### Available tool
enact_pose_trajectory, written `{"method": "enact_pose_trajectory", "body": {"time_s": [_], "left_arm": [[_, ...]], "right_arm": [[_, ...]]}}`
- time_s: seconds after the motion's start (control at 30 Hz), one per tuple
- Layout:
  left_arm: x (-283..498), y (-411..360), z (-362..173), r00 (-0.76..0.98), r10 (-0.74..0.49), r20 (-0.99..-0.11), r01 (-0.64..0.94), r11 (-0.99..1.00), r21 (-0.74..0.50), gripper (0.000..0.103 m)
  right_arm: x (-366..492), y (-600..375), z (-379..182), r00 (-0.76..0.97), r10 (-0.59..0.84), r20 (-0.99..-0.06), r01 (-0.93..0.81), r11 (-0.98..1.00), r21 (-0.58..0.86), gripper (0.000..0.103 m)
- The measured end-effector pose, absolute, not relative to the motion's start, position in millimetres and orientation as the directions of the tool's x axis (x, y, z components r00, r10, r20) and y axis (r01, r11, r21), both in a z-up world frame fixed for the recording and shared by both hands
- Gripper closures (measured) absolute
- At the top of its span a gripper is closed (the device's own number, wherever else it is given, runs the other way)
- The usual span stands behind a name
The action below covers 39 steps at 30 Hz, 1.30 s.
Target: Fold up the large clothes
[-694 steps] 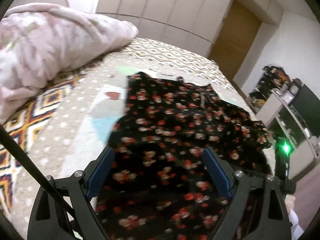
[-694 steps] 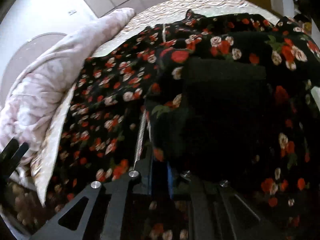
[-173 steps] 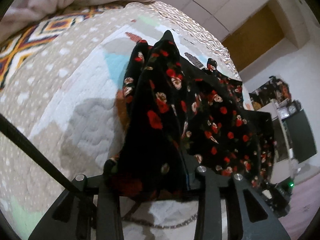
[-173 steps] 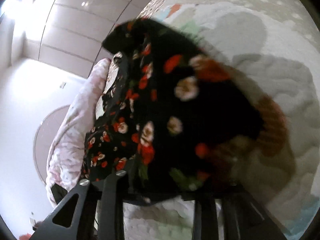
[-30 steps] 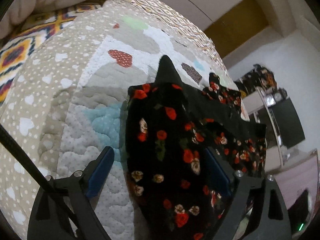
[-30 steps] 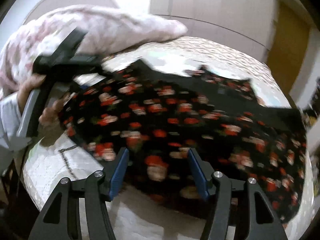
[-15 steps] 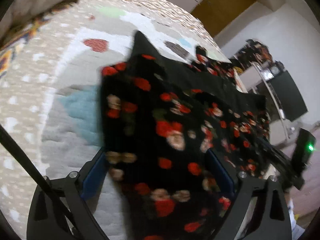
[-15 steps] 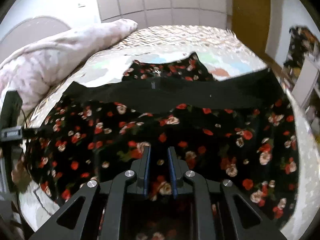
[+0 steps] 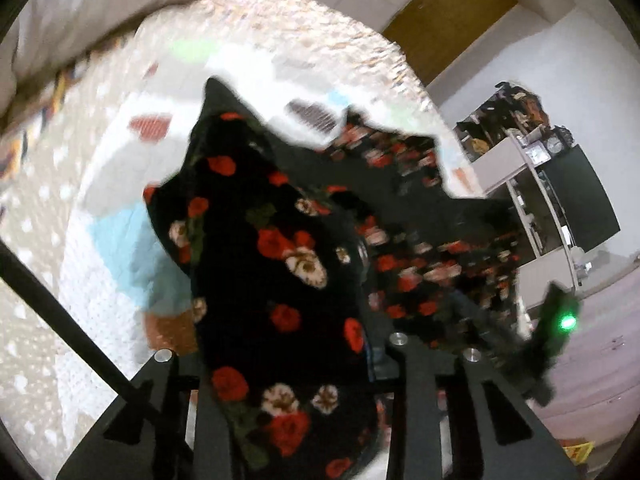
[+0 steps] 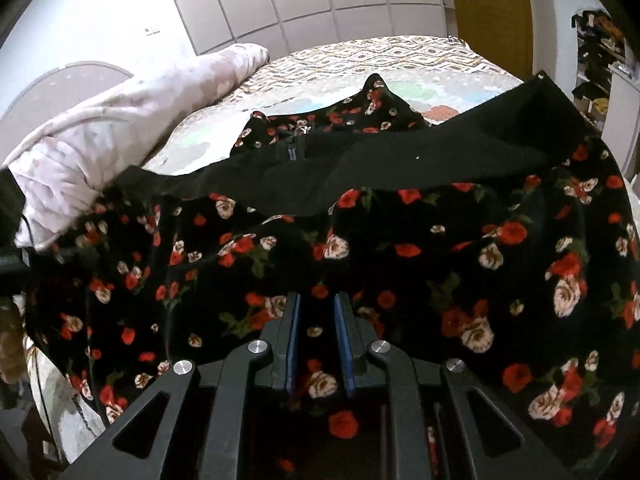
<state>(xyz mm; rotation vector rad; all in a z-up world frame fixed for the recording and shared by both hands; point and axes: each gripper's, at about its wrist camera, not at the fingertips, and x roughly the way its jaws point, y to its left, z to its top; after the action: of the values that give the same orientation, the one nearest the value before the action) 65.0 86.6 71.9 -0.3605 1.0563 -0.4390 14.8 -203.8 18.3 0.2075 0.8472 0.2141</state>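
Note:
A black dress with red and cream roses point(image 10: 400, 240) lies across the bed, folded once, with a plain black band point(image 10: 420, 160) along its far edge. My right gripper point(image 10: 318, 316) is shut on the near edge of the dress, its blue pads nearly together with cloth between them. In the left wrist view my left gripper point(image 9: 288, 364) is shut on a bunch of the same dress point(image 9: 280, 260), which drapes over the jaws and hides the pads. The right gripper's green light point(image 9: 566, 322) shows at the far right.
The quilted bedspread point(image 9: 80, 240) with coloured patches lies under the dress. A pink duvet point(image 10: 120, 120) is heaped at the left. White wardrobes and a brown door point(image 10: 488, 12) stand behind. A shelf unit point(image 9: 540, 200) stands by the bed's right side.
Half a second ago my left gripper was open over the dress; now it is shut on the cloth and lifts it. My right gripper stays shut on the near edge.

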Motion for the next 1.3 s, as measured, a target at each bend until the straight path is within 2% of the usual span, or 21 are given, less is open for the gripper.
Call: {"method": "enact_pose_trajectory", "body": {"time_s": [0.1,0.2,0.33,0.43,0.5,0.6,0.63,0.7,0.77,0.8,0.83,0.9,0.97,1.03,1.1,1.2,1.3], "left_arm": [[60,52,114,0.446,-0.508,-0.737,0.223,0.861,-0.458,0.075],[56,-4,151,0.443,-0.525,-0.727,0.309,0.851,-0.426,0.076],[55,-80,170,0.391,-0.549,-0.739,0.405,0.823,-0.398,0.077],[59,-146,160,0.342,-0.553,-0.760,0.455,0.805,-0.380,0.078],[64,-181,146,0.312,-0.555,-0.771,0.468,0.796,-0.383,0.084],[66,-226,117,0.284,-0.513,-0.810,0.477,0.808,-0.345,0.084],[63,-237,109,0.277,-0.503,-0.818,0.493,0.806,-0.328,0.083],[54,-247,103,0.265,-0.521,-0.811,0.515,0.788,-0.338,0.069],[41,-242,107,0.246,-0.578,-0.778,0.532,0.752,-0.390,0.059],[35,-238,114,0.236,-0.611,-0.756,0.540,0.729,-0.421,0.054],[30,-234,119,0.224,-0.641,-0.734,0.546,0.707,-0.450,0.054],[18,-218,134,0.169,-0.720,-0.673,0.558,0.632,-0.537,0.050],[6,-207,145,0.172,-0.736,-0.655,0.569,0.617,-0.544,0.045],[-9,-186,156,0.228,-0.721,-0.654,0.585,0.639,-0.500,0.044],[-19,-161,162,0.328,-0.670,-0.666,0.587,0.697,-0.412,0.042],[-28,-125,161,0.473,-0.568,-0.673,0.535,0.793,-0.292,0.040],[-26,-89,147,0.558,-0.472,-0.683,0.449,0.864,-0.230,0.038]], "right_arm": [[14,-214,15,0.647,0.322,-0.691,-0.104,0.935,0.339,0.086],[11,-239,16,0.652,0.393,-0.649,-0.073,0.884,0.462,0.097],[-17,-289,28,0.728,0.378,-0.572,-0.003,0.836,0.549,0.097],[-42,-334,37,0.780,0.325,-0.534,0.045,0.824,0.565,0.092],[-57,-362,41,0.806,0.290,-0.516,0.079,0.812,0.579,0.092],[-77,-398,44,0.826,0.240,-0.510,0.131,0.799,0.587,0.091],[-80,-404,43,0.827,0.231,-0.513,0.142,0.797,0.587,0.091],[-85,-413,42,0.827,0.213,-0.520,0.162,0.795,0.584,0.090],[-88,-417,44,0.830,0.208,-0.518,0.167,0.792,0.587,0.085],[-88,-416,48,0.833,0.206,-0.514,0.166,0.793,0.587,0.078],[-91,-414,52,0.836,0.205,-0.509,0.162,0.794,0.586,0.070],[-94,-411,63,0.843,0.213,-0.493,0.140,0.799,0.585,0.064],[-90,-410,77,0.849,0.230,-0.476,0.104,0.810,0.577,0.058],[-88,-400,94,0.850,0.252,-0.462,0.061,0.825,0.562,0.045],[-82,-389,107,0.840,0.286,-0.462,0.018,0.835,0.549,0.038],[-71,-368,116,0.807,0.348,-0.477,-0.037,0.836,0.547,0.034],[-44,-346,112,0.730,0.419,-0.539,-0.052,0.821,0.568,0.030]]}}
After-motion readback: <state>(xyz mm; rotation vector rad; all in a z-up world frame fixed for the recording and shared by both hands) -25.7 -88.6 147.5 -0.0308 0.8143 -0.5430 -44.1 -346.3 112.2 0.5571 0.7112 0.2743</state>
